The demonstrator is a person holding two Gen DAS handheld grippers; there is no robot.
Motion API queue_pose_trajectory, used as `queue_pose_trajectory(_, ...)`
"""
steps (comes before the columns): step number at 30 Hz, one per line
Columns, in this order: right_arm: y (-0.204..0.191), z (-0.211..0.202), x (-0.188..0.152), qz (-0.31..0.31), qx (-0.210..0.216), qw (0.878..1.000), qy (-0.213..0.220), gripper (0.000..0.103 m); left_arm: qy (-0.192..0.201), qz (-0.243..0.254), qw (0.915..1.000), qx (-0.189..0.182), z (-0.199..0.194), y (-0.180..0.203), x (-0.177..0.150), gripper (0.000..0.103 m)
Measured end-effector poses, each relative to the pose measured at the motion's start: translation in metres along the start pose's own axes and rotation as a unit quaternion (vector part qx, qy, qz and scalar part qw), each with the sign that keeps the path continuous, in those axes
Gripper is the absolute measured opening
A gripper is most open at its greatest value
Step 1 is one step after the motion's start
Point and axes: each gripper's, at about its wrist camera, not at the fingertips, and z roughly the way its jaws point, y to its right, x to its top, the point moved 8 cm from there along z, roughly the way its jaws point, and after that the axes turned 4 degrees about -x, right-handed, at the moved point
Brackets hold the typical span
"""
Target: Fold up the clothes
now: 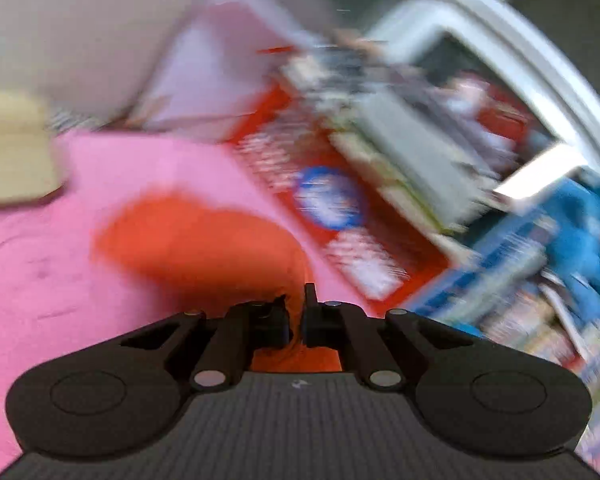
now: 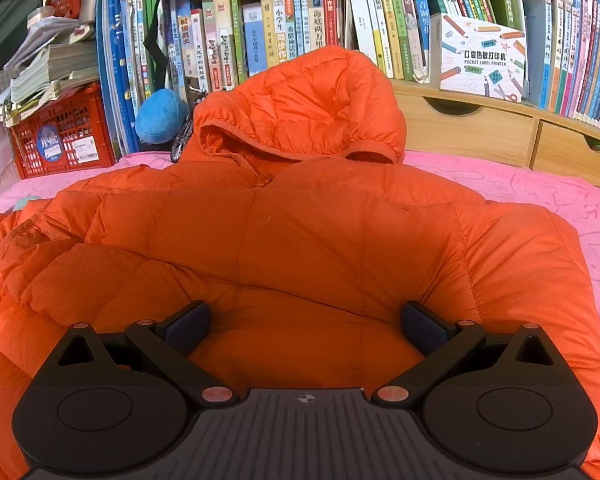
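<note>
Pink cloth (image 1: 60, 260) covers the surface in the blurred left wrist view, where the left gripper (image 1: 296, 320) at the lower centre has its jaws pinched together on a fold of the orange jacket (image 1: 196, 240); a red crate (image 1: 340, 184) lies smeared to the upper right. From the right wrist view, the hooded orange jacket (image 2: 300, 220) lies spread across the pink cloth (image 2: 540, 188), filling mid-frame before packed bookshelves (image 2: 284, 28). The right gripper (image 2: 306, 326) stands wide over its lower part, pads gripping nothing.
</note>
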Motion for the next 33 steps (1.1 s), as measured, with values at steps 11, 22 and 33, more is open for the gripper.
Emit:
queue_pose_trajectory(11, 0.003, -0.001, 0.000, 0.014, 0.011, 1.000, 0.003, 0.103, -0.020, 0.361, 0.9217, -0.142, -0.032, 0.227, -0.098, 0.010)
queue_pose_trajectory(22, 0.009, -0.002, 0.001, 0.044, 0.033, 0.998, 0.011, 0.103, -0.198, 0.479, 0.8415, -0.153, -0.022, 0.226, -0.257, 0.062)
queue_pose_trajectory(33, 0.018, -0.011, 0.002, 0.080, 0.063, 0.994, 0.038, 0.103, -0.135, 0.332, 0.9164, -0.178, -0.075, 0.182, -0.198, 0.082)
